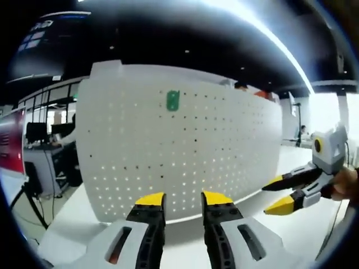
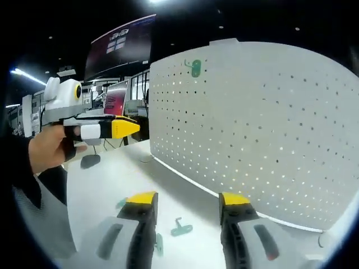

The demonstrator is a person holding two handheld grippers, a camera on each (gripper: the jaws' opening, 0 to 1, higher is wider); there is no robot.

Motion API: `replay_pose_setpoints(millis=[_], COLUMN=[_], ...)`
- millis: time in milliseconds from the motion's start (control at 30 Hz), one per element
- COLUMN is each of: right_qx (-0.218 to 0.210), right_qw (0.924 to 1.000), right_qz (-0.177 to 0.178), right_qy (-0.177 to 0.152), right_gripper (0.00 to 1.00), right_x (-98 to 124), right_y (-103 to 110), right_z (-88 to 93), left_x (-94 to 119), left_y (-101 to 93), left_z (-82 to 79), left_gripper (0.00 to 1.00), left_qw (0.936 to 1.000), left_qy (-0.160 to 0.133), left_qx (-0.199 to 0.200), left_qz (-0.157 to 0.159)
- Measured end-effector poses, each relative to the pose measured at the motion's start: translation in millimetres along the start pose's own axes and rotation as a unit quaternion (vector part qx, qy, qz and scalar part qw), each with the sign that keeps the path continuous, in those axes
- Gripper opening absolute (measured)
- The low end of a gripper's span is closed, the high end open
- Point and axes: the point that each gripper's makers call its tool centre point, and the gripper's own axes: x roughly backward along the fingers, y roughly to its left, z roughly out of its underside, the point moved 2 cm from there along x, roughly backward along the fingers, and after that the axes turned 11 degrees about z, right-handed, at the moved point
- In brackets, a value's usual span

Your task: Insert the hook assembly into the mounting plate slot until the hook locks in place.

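A white pegboard mounting plate (image 1: 185,145) stands upright on a white table (image 1: 303,235). One green hook (image 1: 173,101) hangs high on it. My left gripper (image 1: 183,199) faces the board, open, nothing between its yellow tips. From the right comes my right gripper (image 1: 279,194), jaws apart and empty. In the right gripper view the plate (image 2: 269,123) runs off to the right with the mounted hook (image 2: 194,68) near its top corner. My right gripper (image 2: 188,199) is open above the table. Loose green hooks (image 2: 181,228) lie on the table between and beside its jaws. My left gripper (image 2: 123,128) hovers at left.
A hand (image 2: 47,148) holds the left gripper, and another hand (image 1: 345,185) holds the right one. A dark round object (image 2: 90,161) lies on the table (image 2: 112,179) at left. Desks with monitors (image 1: 39,134) and a tripod (image 1: 28,196) stand beyond the table's left edge.
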Motion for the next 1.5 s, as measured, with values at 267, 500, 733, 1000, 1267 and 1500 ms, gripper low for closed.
replay_pose_setpoints(millis=[267, 500, 733, 1000, 1267, 1500], right_qx=[0.006, 0.018, 0.013, -0.026, -0.076, -0.085], right_qw=[0.9995, 0.9977, 0.9945, 0.991, 0.9849, 0.9815], right_qz=[-0.001, -0.012, -0.014, -0.012, -0.022, -0.021], right_qy=[0.032, 0.064, 0.102, 0.131, 0.154, 0.17], right_gripper=[0.41, 0.41, 0.41, 0.4, 0.37, 0.36], right_x=[-9.7, -19.3, -29.5, -41.1, -50.4, -58.5], right_y=[5.2, 18.9, 24.1, 24.7, 32.2, 31.7], right_z=[19.7, 40.2, 66.2, 84.6, 96.6, 103.2], left_x=[-4.4, -9.3, -12.9, -15.6, -14.1, -13.8], left_y=[-3.2, -12.4, -16.1, -23.4, -20.9, -20.7], left_z=[2.1, 6.0, 11.0, 14.6, 14.8, 12.9], left_gripper=[0.25, 0.25, 0.25, 0.25, 0.25, 0.24], left_qw=[0.9999, 0.9992, 0.9985, 0.9975, 0.9977, 0.9977], left_qy=[0.0, 0.007, 0.014, 0.018, 0.019, 0.019], left_qx=[0.003, -0.004, -0.002, 0.001, 0.0, -0.006], left_qz=[0.015, 0.039, 0.054, 0.068, 0.065, 0.065])
